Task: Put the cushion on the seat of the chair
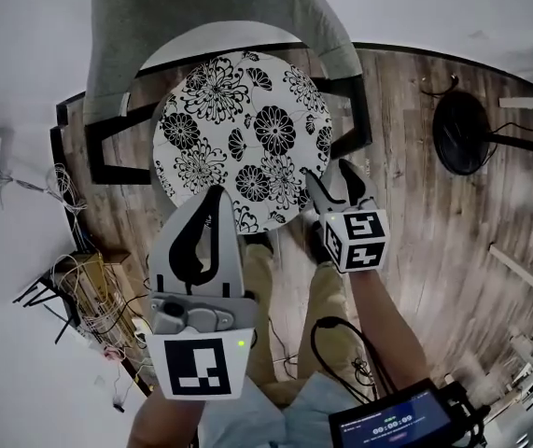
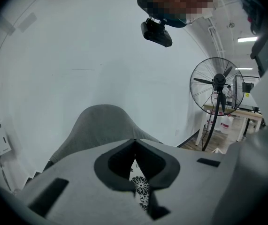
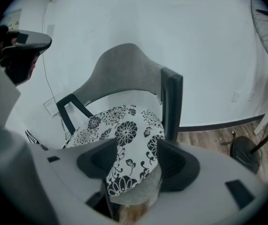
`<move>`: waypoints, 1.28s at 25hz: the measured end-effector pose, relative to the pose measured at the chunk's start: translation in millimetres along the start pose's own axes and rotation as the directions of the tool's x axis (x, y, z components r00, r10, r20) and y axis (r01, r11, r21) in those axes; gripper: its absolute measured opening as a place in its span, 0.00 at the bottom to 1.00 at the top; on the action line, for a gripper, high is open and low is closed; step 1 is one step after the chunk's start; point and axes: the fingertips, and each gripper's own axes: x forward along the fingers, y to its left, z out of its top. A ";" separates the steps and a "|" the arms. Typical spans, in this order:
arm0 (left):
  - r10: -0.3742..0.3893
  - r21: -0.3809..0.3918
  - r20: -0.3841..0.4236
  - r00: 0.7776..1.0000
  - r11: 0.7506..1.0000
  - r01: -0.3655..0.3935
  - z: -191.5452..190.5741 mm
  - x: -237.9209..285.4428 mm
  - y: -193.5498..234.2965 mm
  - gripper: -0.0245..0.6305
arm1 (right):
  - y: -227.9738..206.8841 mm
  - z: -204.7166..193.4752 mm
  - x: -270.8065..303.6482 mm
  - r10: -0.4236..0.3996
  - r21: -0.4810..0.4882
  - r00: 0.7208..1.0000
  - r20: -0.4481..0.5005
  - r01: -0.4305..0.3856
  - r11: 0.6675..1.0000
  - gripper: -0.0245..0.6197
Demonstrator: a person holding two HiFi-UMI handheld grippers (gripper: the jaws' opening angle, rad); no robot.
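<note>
One chair [image 1: 201, 26], grey-backed with dark arms, stands against the far wall. One round cushion [image 1: 243, 138], white with black flowers, lies flat on its seat. One standing fan [image 1: 462, 133] is on the wooden floor [image 1: 415, 231] to the right, and a tangle of cables [image 1: 84, 292] lies to the left. Of the two grippers, the left gripper [image 1: 217, 194] points at the cushion's near edge, its jaws closed tip to tip and empty. The right gripper [image 1: 333, 185] tilts down at the near right edge, its jaws released and wide apart with the pads clear of the cushion.

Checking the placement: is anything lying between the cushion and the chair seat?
Nothing visible: the cushion lies directly on the chair's seat, its front edge between the right gripper's open jaws.
</note>
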 end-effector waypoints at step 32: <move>0.299 0.017 0.419 0.857 0.941 -0.337 267.2 -189.6 -83.1 0.05 | 143.0 308.1 -383.1 0.392 -0.434 0.742 0.544 -0.151 0.888 0.18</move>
